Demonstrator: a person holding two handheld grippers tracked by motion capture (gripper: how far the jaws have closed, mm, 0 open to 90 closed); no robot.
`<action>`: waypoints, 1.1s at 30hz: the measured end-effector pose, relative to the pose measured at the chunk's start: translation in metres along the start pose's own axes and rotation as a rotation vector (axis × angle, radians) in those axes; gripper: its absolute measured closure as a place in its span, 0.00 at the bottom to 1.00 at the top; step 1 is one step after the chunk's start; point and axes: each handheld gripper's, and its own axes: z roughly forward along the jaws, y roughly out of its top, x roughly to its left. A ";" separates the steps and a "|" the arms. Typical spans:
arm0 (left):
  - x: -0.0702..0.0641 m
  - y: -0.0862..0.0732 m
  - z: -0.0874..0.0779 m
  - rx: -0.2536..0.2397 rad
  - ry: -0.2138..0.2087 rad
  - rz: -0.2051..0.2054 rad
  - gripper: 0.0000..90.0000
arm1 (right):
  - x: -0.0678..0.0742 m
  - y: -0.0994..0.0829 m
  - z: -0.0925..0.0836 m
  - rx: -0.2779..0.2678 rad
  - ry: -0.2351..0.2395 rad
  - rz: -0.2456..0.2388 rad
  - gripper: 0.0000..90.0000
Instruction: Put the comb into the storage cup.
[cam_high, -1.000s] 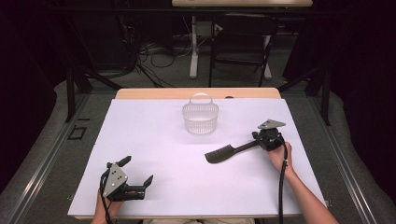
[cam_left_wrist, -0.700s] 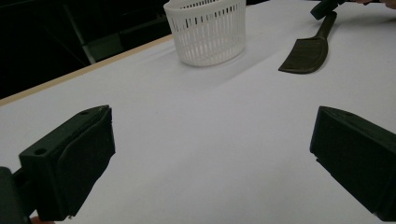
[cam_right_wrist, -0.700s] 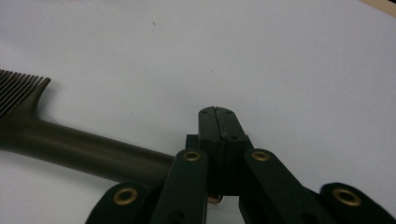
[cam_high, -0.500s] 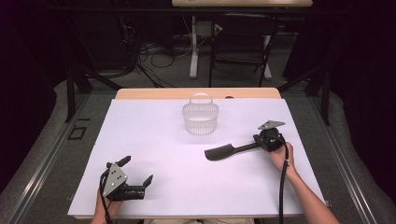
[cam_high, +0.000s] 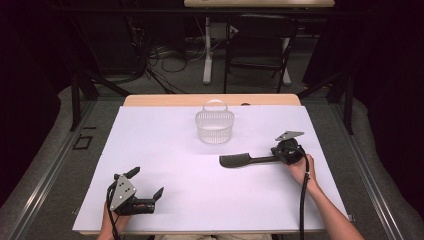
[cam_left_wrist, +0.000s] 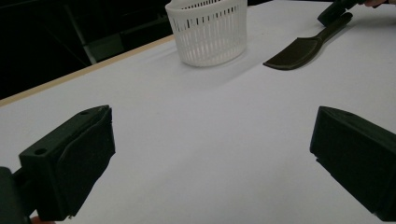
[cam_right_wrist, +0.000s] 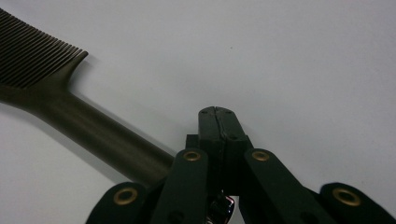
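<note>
White covering spreads across the table (cam_high: 165, 150) in front of you, with a dark room, cables and chair legs behind it. A white slotted basket (cam_high: 215, 127) with a hoop handle stands toward the far middle of the table.

Your right gripper (cam_high: 286, 152) sits at the right side, its jaws closed together. A dark comb (cam_high: 245, 160) lies flat on the table, and the end of its handle (cam_right_wrist: 107, 140) meets that gripper; in the right gripper view the handle runs under and beside the closed jaw tips, so whether it is actually pinched cannot be told. The comb's long axis runs roughly across the table, toothed head pointing left toward the centre, handle toward your right hand (cam_high: 301, 169).

The basket lies beyond the comb's head, farther from you and a little to the left, near but not touching. Your right hand is by far the nearer one to both.

Your left gripper (cam_high: 146, 191) rests at the near left corner, jaws spread wide and holding nothing, well apart from comb and basket.
</note>
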 end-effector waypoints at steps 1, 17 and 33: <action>0.000 0.000 0.000 0.000 -0.003 0.001 0.00 | 0.000 0.000 0.000 0.002 0.000 0.002 1.00; 0.000 0.000 -0.001 -0.001 0.000 0.000 0.00 | 0.004 -0.002 -0.009 0.025 0.030 -0.009 1.00; 0.000 0.000 -0.001 0.003 -0.003 0.002 0.00 | 0.012 -0.004 -0.014 0.054 0.062 -0.023 1.00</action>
